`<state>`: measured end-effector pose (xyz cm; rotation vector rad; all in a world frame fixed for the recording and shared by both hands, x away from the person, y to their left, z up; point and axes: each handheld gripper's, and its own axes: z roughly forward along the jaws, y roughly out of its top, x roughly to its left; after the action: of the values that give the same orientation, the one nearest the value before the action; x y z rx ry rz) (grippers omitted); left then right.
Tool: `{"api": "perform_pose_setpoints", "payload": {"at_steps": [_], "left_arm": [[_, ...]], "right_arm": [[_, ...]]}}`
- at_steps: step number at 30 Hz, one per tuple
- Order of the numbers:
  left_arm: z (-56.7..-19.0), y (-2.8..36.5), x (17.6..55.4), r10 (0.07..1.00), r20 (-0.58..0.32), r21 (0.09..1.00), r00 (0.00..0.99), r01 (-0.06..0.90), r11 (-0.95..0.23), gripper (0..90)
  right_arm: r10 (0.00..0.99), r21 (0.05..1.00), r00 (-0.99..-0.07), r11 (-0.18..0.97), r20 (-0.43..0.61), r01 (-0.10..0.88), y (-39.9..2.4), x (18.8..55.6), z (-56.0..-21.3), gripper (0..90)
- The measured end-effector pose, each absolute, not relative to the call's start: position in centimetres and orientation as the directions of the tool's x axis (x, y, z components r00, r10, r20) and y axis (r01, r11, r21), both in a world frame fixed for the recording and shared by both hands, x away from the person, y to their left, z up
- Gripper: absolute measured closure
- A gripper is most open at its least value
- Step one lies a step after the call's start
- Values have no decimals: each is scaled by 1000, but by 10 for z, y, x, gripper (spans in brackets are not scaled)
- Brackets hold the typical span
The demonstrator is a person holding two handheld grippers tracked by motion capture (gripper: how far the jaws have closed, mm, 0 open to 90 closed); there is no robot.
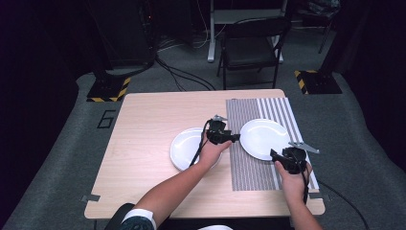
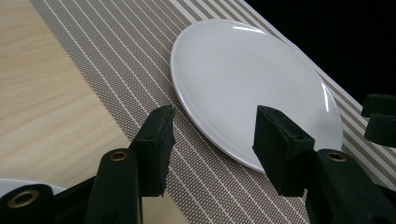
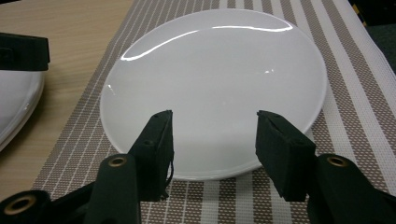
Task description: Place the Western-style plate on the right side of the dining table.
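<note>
A white plate (image 1: 262, 138) lies on the striped placemat (image 1: 249, 172) at the table's right. A second white plate (image 1: 184, 148) rests on the bare wood to its left. My left gripper (image 1: 234, 138) hovers between the two plates, its tips at the placemat plate's left rim. In the left gripper view its jaws (image 2: 215, 140) stand open with nothing between them, and the plate (image 2: 252, 79) lies just beyond. My right gripper (image 1: 274, 154) is at the same plate's near right rim. Seen in its own view, it (image 3: 215, 144) is open above the plate's (image 3: 215, 70) near edge.
The wooden table (image 1: 143, 124) has bare room at left and back. A black folding chair (image 1: 253, 43) stands behind the table, with cables on the floor. Yellow-and-black striped bases (image 1: 110, 91) sit at both far corners.
</note>
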<state>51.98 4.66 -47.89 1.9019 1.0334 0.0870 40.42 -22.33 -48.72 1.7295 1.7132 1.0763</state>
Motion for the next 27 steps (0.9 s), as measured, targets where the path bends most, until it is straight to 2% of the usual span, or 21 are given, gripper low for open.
{"api": "perform_pose_setpoints", "payload": {"at_steps": [6,27], "left_arm": [[-470,67,517,706,-307,775,639,598,-203,472],[-464,127,505,747,-275,786,605,589,-188,463]], "right_arm": [[971,798,-129,-87,202,597,-215,407,-479,455],[949,809,-260,7,180,587,-178,409,-468,449]]}}
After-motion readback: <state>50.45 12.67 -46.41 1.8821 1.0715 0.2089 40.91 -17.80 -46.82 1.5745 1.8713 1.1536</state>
